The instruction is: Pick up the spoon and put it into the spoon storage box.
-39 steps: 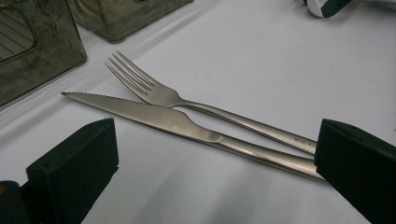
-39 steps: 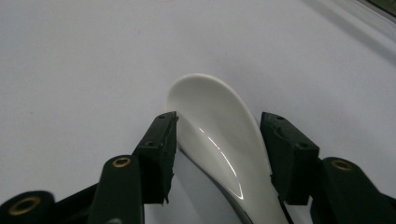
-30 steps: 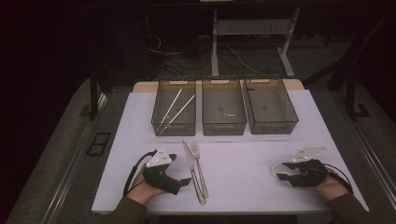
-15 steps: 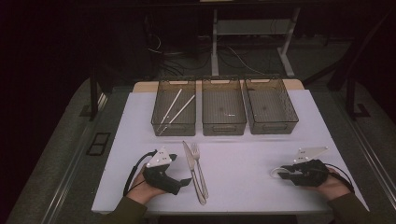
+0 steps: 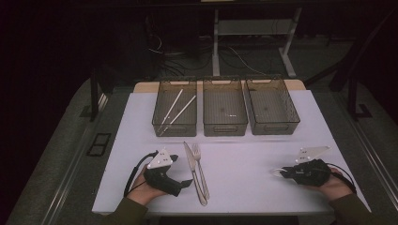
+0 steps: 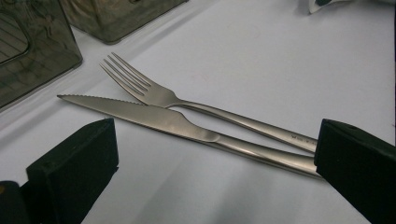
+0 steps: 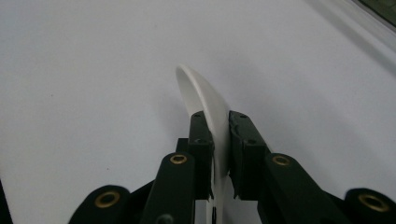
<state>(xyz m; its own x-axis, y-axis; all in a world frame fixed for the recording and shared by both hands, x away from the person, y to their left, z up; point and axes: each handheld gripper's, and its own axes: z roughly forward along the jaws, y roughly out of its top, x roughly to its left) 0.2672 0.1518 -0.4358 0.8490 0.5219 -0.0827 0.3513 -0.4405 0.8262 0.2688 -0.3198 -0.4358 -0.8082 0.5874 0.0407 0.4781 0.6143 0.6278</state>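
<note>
- Resting at the table's near left: left gripper (image 5: 187,183), jaws standing wide apart, holding nothing.
- Lying just beside it, side by side: knife (image 6: 154,116) and fork (image 6: 168,98).
- Sitting at the near right: right gripper (image 7: 219,135), jaws having just been closing, now clamping a white spoon (image 7: 205,100) edge-on above the table (image 5: 253,159).

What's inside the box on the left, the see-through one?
Two pale thin sticks, maybe chopsticks, lie slanted inside the left box. Its walls are clear, so nothing seems hidden, but what the sticks really are is too small to tell.
</note>
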